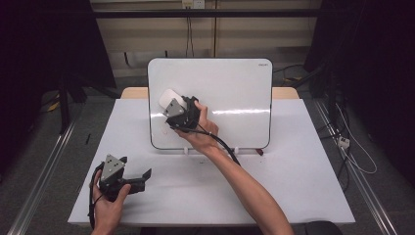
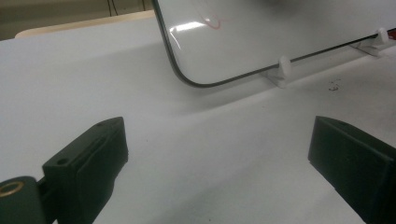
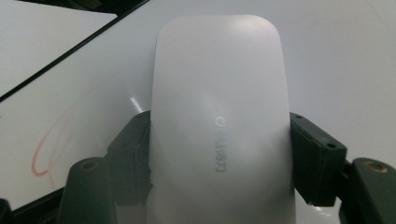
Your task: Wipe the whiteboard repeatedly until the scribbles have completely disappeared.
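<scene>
**Eraser on the board, red mark close by**

Nearest us, left gripper (image 1: 131, 177) rests on the table (image 1: 293, 186), jaws wide, empty; we judge it idle. Farther, right gripper (image 1: 177, 105) clamps the white eraser (image 3: 219, 121) against the whiteboard (image 1: 235, 93), beside a red mark (image 3: 44, 156), probably for wiping.

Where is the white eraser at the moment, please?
In the high view, the white eraser is clamped in the right gripper, against the upper left of the whiteboard.
</scene>
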`<control>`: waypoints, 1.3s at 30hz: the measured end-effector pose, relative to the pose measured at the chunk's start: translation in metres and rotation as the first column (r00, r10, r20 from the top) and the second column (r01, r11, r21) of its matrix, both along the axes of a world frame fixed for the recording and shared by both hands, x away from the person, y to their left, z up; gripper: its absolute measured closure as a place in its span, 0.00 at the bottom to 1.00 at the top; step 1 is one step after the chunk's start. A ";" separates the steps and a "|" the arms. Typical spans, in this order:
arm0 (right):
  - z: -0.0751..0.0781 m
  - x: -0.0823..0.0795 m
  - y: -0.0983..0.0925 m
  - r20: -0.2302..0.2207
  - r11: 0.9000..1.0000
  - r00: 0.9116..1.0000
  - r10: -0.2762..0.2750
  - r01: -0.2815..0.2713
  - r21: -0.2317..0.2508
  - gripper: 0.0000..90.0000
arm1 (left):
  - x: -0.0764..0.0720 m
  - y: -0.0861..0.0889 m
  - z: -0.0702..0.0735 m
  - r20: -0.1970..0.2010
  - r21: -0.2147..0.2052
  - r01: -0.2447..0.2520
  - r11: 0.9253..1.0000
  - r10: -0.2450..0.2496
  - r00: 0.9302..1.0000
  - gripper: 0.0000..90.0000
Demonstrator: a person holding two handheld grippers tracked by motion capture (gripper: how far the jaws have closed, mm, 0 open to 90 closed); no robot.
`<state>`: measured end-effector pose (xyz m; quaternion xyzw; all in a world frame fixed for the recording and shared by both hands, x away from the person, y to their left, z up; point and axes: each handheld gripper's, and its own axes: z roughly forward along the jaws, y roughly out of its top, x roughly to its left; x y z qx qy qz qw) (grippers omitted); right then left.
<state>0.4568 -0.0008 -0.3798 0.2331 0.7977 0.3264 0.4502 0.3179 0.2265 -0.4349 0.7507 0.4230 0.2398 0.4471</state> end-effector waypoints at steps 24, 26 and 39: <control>-0.051 -0.049 0.024 -0.073 0.965 0.986 0.152 -0.164 -0.206 0.35 | -0.002 0.002 0.002 0.009 -0.008 -0.013 1.000 0.013 1.000 0.05; -0.049 -0.048 0.023 -0.078 0.973 0.988 0.130 -0.142 -0.183 0.35 | -0.001 0.003 0.001 0.007 -0.010 -0.015 1.000 0.015 1.000 0.05; -0.010 -0.012 0.001 -0.037 1.000 0.999 -0.011 0.011 -0.019 0.35 | 0.000 0.002 0.001 0.004 -0.006 -0.010 1.000 0.010 1.000 0.05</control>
